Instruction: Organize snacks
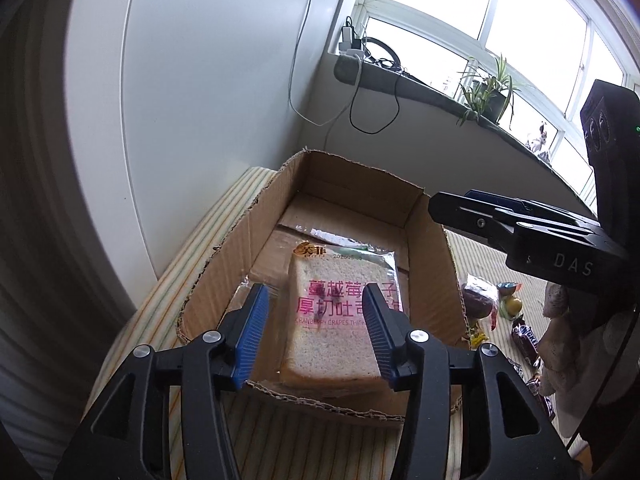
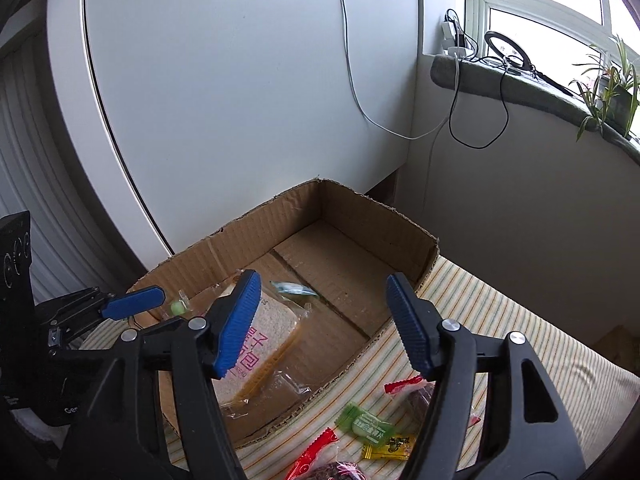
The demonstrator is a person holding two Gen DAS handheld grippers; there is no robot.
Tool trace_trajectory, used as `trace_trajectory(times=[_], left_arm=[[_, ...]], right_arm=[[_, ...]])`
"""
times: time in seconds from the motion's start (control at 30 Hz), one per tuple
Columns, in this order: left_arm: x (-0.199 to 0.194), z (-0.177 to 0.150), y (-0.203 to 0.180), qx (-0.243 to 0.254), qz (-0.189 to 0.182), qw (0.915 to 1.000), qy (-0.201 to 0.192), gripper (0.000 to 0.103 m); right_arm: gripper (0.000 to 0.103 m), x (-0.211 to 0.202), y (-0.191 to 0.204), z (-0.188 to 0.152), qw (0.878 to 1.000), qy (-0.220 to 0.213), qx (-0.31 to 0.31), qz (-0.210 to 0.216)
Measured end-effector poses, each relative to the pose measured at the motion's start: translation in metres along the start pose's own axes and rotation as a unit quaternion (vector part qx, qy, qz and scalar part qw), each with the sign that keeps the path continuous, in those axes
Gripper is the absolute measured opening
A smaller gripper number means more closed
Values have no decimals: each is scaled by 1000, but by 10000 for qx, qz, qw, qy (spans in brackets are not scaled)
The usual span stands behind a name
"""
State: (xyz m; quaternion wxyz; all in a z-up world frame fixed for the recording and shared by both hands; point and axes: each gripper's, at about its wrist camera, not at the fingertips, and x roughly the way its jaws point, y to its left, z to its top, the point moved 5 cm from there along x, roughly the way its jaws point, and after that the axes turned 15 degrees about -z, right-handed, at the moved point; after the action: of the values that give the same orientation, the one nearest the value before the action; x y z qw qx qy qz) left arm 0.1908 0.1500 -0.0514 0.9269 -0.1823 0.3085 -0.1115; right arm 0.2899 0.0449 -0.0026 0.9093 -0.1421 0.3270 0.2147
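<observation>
Nearest, the left claw (image 1: pixel 316 334) hangs released above the near end of the cardboard box (image 1: pixel 240 236), its blue pads apart and holding nothing. The wrapped bread slice (image 1: pixel 340 320) lies flat on the box floor below it. The right claw (image 2: pixel 324 320) is likewise spread wide and unloaded. Loose candies (image 2: pixel 364 424) lie on the striped cloth (image 2: pixel 500 320) right of the box.

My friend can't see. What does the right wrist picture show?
An open tool hovers over a cardboard box holding a wrapped slice of bread. Small wrapped candies lie on the striped cloth beside the box.
</observation>
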Motion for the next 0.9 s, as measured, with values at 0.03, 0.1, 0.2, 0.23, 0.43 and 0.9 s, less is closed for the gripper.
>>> trace_trajectory(times=[0.03, 0.1, 0.2, 0.23, 0.43, 0.9], left_arm=[[-1, 0, 0, 2, 6, 10000, -2, 48], [-3, 0, -1, -2, -13, 10000, 0, 48], [-8, 0, -4, 12, 1, 10000, -53, 48], [-10, 0, -5, 17, 1, 10000, -72, 48], [-20, -2, -19, 81, -89, 9998, -126, 48], [-22, -29, -66, 154, -578, 9982, 79, 48]], right_arm=[[72, -2, -2, 0, 10000, -3, 16, -6], [74, -7, -5, -1, 10000, -17, 42, -25], [74, -15, -12, -4, 9999, -11, 109, -36], [74, -18, -14, -6, 9999, 5, 131, -28], [74, -46, -30, -21, 9998, -2, 97, -189], [81, -113, -99, -114, 9950, 296, 571, -764]])
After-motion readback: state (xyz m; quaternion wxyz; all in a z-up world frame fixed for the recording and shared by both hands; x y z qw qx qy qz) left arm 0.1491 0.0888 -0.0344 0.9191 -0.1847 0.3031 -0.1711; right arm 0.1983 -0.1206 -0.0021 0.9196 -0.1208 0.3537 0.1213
